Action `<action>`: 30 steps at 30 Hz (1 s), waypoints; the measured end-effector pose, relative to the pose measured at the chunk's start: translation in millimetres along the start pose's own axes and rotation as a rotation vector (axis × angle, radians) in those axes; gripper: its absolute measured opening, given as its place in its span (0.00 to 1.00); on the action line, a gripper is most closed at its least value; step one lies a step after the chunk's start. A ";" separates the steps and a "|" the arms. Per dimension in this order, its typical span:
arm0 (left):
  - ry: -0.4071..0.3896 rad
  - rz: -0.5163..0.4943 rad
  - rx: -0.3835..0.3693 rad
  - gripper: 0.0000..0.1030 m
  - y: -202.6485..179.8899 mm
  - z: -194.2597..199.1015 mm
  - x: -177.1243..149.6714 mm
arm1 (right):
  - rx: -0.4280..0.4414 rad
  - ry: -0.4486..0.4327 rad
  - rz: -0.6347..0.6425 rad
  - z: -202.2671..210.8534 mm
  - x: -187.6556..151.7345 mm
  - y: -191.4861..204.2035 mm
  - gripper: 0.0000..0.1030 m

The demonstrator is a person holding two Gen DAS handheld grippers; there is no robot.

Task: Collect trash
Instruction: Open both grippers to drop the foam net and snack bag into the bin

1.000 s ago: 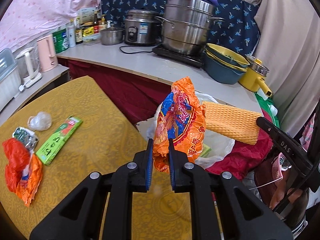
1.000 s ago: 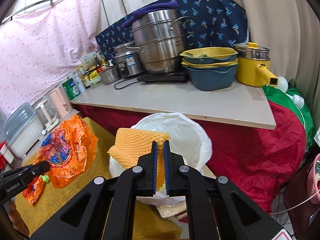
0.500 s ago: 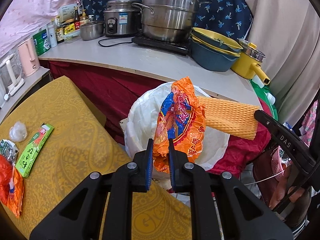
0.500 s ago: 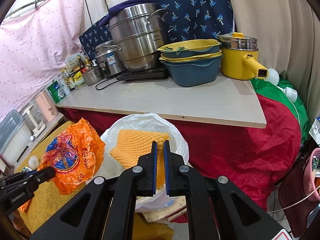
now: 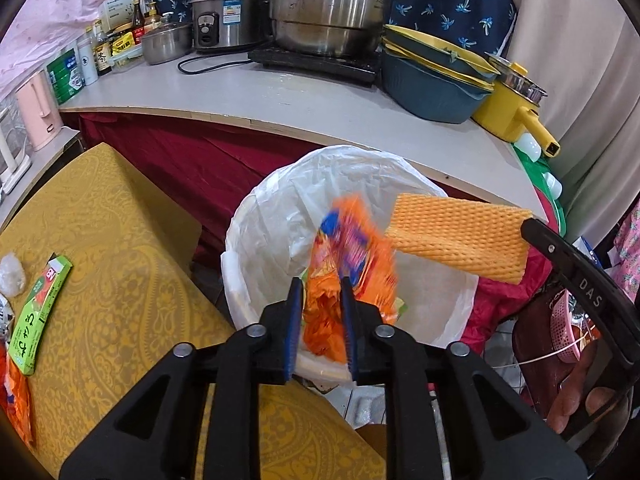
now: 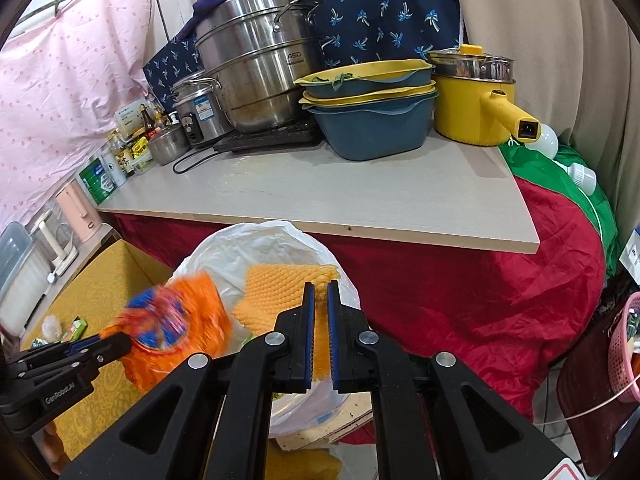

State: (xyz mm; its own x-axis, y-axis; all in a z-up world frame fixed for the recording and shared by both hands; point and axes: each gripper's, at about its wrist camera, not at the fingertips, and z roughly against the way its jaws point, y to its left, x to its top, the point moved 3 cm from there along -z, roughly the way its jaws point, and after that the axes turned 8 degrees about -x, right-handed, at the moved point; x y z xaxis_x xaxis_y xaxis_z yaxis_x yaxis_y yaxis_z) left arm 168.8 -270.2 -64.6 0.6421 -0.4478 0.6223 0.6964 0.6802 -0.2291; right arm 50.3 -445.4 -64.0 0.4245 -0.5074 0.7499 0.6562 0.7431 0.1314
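Note:
A bin lined with a white bag [image 5: 280, 208] stands below both grippers, between the yellow table and the counter. My left gripper [image 5: 322, 284] is over its mouth with the jaws opening. The orange snack wrapper [image 5: 352, 240] is blurred between them and looks to be slipping down toward the bag. My right gripper [image 6: 320, 288] is shut on an orange foam net [image 6: 280, 288], holding it over the bin's right side. The left wrist view shows the net [image 5: 456, 236] jutting left from the right gripper's finger. The wrapper [image 6: 180, 320] also appears in the right wrist view.
On the yellow-clothed table [image 5: 120, 260] at left lie a green box [image 5: 38, 316], a clear crumpled wrap [image 5: 12, 272] and another orange wrapper [image 5: 16, 400]. The counter [image 5: 280, 96] behind carries pots, basins and bottles. A pink basket [image 6: 624, 344] is at right.
Both grippers moved forward and down over the bin. The left jaws spread wider and the orange wrapper, sharp and upright before, is now blurred and lower between them.

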 end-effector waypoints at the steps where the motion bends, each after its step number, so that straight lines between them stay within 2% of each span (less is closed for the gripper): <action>1: -0.002 0.005 0.004 0.26 1.3 -1.6 1.2 | 0.001 0.002 0.003 -2.3 0.0 1.3 0.06; 10: -0.043 0.044 0.035 0.57 17.6 3.1 7.8 | 0.032 0.019 0.035 -14.8 0.6 21.3 0.06; 13: -0.055 0.053 0.048 0.61 24.0 10.3 7.1 | 0.050 0.019 0.044 -15.7 -0.3 31.3 0.08; 16: -0.068 0.063 0.065 0.68 30.2 17.8 6.0 | 0.059 0.019 0.038 -14.2 -0.4 35.9 0.18; 17: -0.072 0.065 0.072 0.69 31.9 20.2 5.9 | 0.060 0.017 0.031 -13.0 -0.3 36.4 0.24; 19: -0.081 0.070 0.082 0.73 35.3 25.8 5.2 | 0.060 0.013 0.026 -9.7 -0.2 37.7 0.26; 27: -0.117 0.074 0.109 0.77 42.7 53.0 -1.9 | 0.033 -0.029 0.058 13.6 0.2 49.7 0.52; 30: -0.132 0.083 0.117 0.79 45.5 65.1 -5.5 | 0.036 -0.039 0.072 23.5 -1.8 57.2 0.57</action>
State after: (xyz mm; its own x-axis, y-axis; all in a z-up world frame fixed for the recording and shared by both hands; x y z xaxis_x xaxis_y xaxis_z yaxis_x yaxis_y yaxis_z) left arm 176.0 -199.0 -29.7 0.6430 -0.3125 0.6992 0.5955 0.7782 -0.1997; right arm 72.4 -391.8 -42.6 0.4446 -0.4355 0.7827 0.6019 0.7924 0.0990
